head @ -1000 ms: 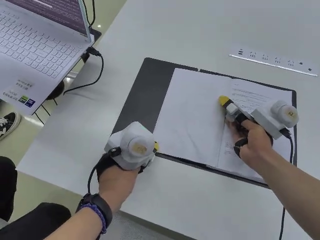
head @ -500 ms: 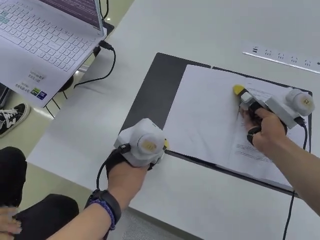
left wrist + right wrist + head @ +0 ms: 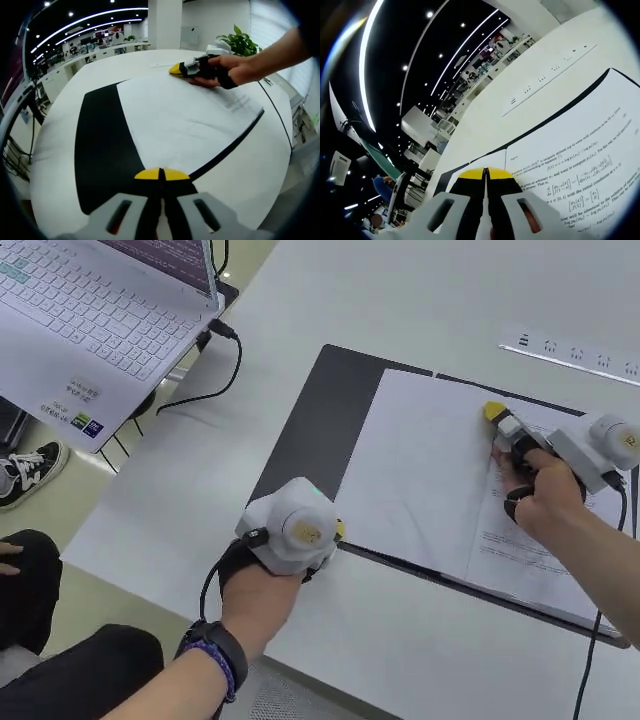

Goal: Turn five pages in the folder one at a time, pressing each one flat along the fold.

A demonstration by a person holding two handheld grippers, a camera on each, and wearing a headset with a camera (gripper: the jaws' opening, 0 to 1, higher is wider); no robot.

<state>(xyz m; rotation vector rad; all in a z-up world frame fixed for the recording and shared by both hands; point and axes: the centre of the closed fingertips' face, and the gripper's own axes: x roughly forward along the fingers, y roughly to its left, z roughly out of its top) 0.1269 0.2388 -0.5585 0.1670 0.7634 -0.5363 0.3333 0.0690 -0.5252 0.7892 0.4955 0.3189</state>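
At centre right of the frame, the open black folder point(image 3: 310, 420) lies on the white worktop point(image 3: 400, 300). My right tool point(image 3: 495, 412), pressed together, bears on its fold; my left tool point(image 3: 338, 531), likewise closed, rests at its lower edge. Hard dragging could crumple the blank white page point(image 3: 420, 470).

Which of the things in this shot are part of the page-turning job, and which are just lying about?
In the job: black folder, turned blank page, printed page, right gripper at the fold, left gripper at the folder's near edge.
Lying about: laptop, its cable, power strip, shoe.
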